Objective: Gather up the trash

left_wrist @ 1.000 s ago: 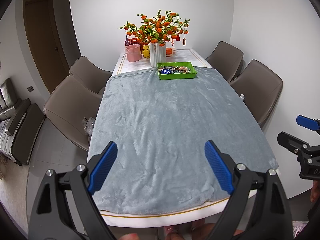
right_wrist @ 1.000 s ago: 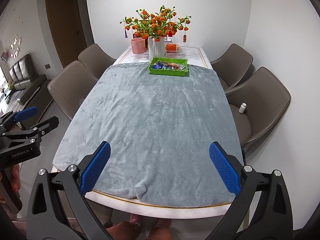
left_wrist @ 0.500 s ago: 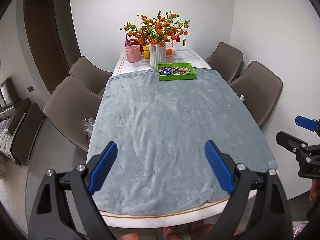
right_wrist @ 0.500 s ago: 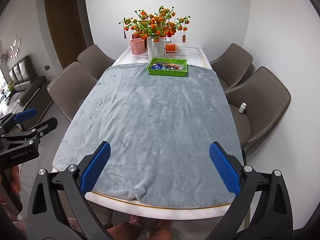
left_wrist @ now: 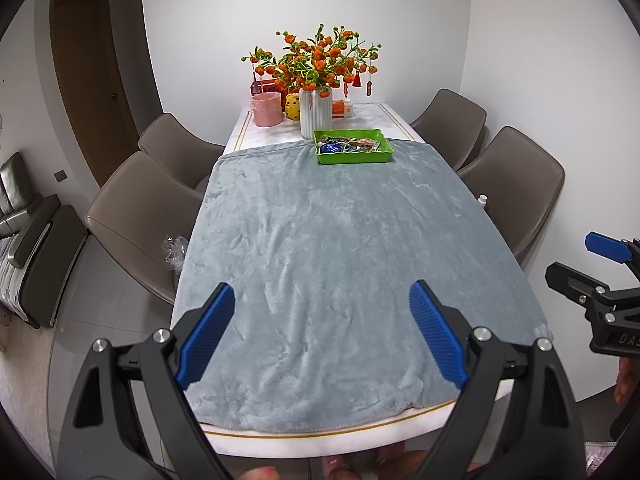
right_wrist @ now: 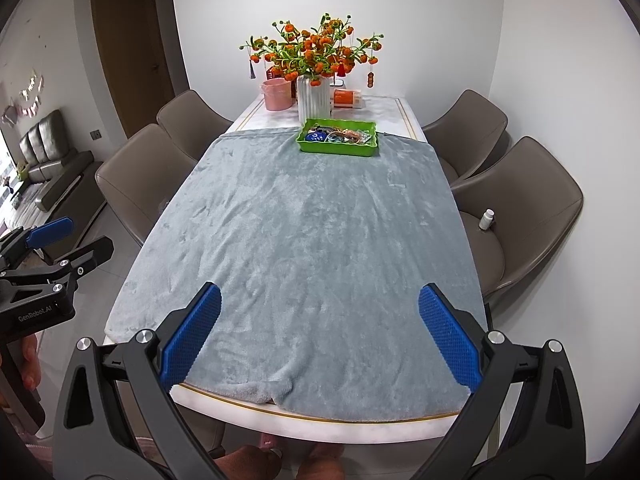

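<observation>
A green tray (left_wrist: 384, 157) (right_wrist: 308, 146) with several small wrappers and bits of trash sits at the far end of the grey blanket (left_wrist: 340, 248) (right_wrist: 312, 240) that covers the table. My left gripper (left_wrist: 322, 332) is open and empty above the near table edge. My right gripper (right_wrist: 320, 332) is open and empty, also at the near edge. Each gripper shows from the side in the other's view: the right one (left_wrist: 600, 264) and the left one (right_wrist: 56, 244). Both are far from the tray.
A white vase of orange flowers (left_wrist: 316, 114), a pink cup (left_wrist: 267, 110) and small boxes stand behind the tray. Brown chairs (left_wrist: 136, 216) (right_wrist: 520, 208) line both sides. A small white bottle (right_wrist: 486, 219) lies on the right chair seat. A clear plastic bag (left_wrist: 174, 246) lies at the left chair.
Both views have shifted only slightly. The grippers stay open and nothing on the table has moved.
</observation>
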